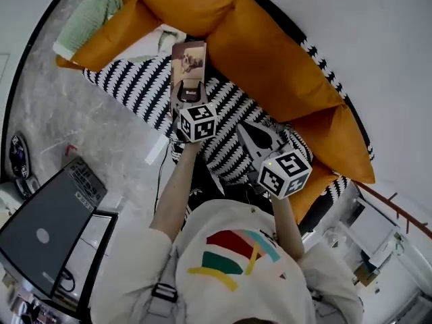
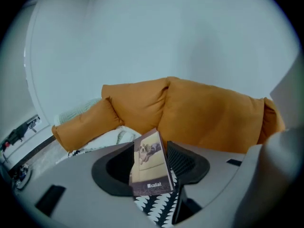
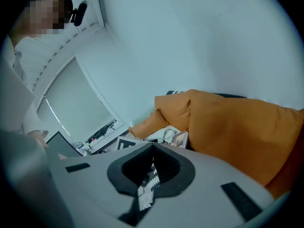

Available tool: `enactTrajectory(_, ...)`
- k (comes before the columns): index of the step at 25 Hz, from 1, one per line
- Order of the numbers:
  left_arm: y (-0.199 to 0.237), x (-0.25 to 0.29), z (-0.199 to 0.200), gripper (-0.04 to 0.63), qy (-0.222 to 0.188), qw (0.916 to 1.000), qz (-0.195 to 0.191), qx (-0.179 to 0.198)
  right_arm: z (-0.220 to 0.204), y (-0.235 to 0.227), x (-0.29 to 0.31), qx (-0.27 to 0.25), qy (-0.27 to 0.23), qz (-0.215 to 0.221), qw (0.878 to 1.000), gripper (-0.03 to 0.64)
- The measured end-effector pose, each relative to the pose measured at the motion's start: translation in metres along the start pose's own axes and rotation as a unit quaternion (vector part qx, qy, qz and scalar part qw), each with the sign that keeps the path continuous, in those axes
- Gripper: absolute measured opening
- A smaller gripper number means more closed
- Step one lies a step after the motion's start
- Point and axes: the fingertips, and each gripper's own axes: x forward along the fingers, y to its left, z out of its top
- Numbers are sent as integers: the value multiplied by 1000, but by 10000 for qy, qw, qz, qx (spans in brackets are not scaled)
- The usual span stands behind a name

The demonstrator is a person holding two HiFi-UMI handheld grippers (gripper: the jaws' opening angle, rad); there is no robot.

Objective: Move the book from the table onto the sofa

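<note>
The book [image 1: 189, 61], a thin one with a dog photo on its cover, rests on the sofa's black-and-white zigzag blanket [image 1: 131, 83] in front of the orange back cushions [image 1: 270, 46]. My left gripper [image 1: 187, 90] is at the book's near end. In the left gripper view the book [image 2: 151, 167] stands between the jaws with its cover towards the camera; the right pad sits just off its edge, so the left gripper [image 2: 159, 151] is open. My right gripper [image 1: 241, 125] hovers over the blanket to the right, shut with nothing in it [image 3: 152, 151].
An open laptop [image 1: 50, 231] sits at the lower left. A green-striped pillow [image 1: 88, 12] and a white cloth [image 1: 152, 42] lie at the sofa's left end. Grey marble floor [image 1: 47, 113] runs beside the sofa. A person [image 3: 28, 56] shows in the right gripper view.
</note>
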Motion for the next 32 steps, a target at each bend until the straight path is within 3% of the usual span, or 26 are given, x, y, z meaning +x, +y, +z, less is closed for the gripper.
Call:
enactTrajectory(4, 7, -51, 36, 201, -356, 9983, -246, -400, 31, 18, -9, -442, -320, 177, 9984, 14)
enactTrajectory(7, -2, -109, 77, 199, -902, 9925, -549, -608, 55, 23, -32, -668, -610, 139, 9958, 14)
enactTrajectory(11, -26, -167, 135, 196, -1460, 9787, -1397, -351, 86, 27, -56, -879, -1224, -29, 9886, 14)
enactTrajectory(13, -34, -195, 162, 131, -1738, 9739, -1455, -153, 95, 30, -73, -1024, -1478, -151, 9836, 14)
enactTrajectory(15, -42, -222, 187, 16, -2022, 9705, -1315, 38, 100, 33, -94, -1208, -1698, -283, 9776, 14)
enactTrajectory(16, -49, -235, 199, 8, -2161, 9669, -1346, 140, 103, 34, -106, -1307, -1829, -369, 9737, 14)
enactTrajectory(20, -78, -289, 246, 8, -2737, 9471, -1643, 343, 110, 31, -159, -1933, -2337, -873, 9489, 14)
enactTrajectory(24, -113, -336, 286, 8, -3529, 9142, -1904, 587, 126, 18, -214, -2230, -2879, -1463, 9198, 14)
enactTrajectory(29, -162, -335, 276, 8, -3378, 9085, -2354, 711, 127, 11, -238, -2445, -3042, -1915, 9006, 14)
enactTrajectory(32, -184, -345, 275, 8, -3411, 9002, -2516, 1004, 123, 11, -237, -2571, -2949, -1966, 8991, 14)
